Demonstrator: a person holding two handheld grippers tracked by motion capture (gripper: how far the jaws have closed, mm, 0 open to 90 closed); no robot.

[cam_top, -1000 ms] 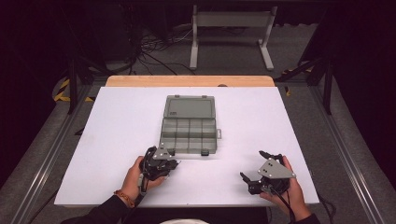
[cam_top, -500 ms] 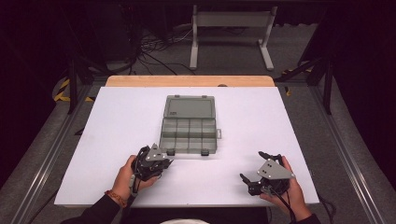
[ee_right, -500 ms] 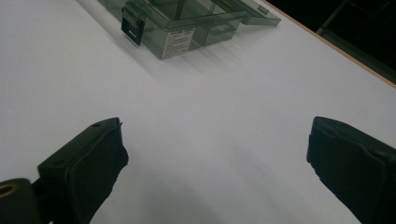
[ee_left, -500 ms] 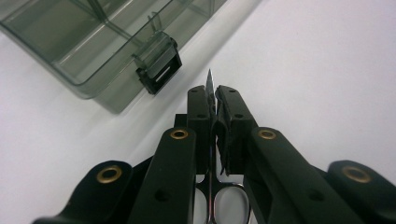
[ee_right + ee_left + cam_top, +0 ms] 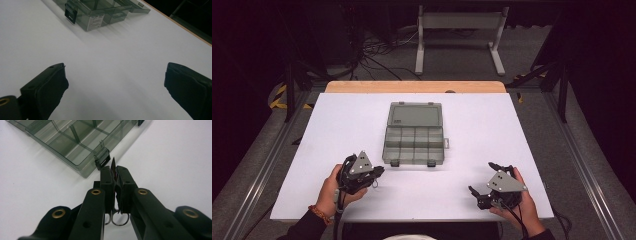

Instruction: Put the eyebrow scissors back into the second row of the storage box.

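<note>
A smoky clear compartment box (image 5: 414,145) lies open in the middle of the white table (image 5: 337,125), its lid (image 5: 416,115) folded back away from me. My left gripper (image 5: 379,173) is near the box's front left corner, shut on a small dark clip (image 5: 114,168) with silver wire loops (image 5: 117,220). In the left gripper view the box (image 5: 72,140) and its latch (image 5: 102,160) sit just past the jaw tips (image 5: 115,171). My right gripper (image 5: 481,178) rests at the front right, open with nothing in it. The right gripper view has wide-apart jaws (image 5: 116,75) over bare table.
The box (image 5: 95,12) sits far ahead in the right gripper view, with a black latch (image 5: 70,13) hanging on its front. The table's wooden back edge (image 5: 414,86) borders a dark floor with cables and a white metal stand (image 5: 459,22).
My left gripper has drifted a little to the left along the table's front, still shut on the clip. The right gripper has stayed put.
</note>
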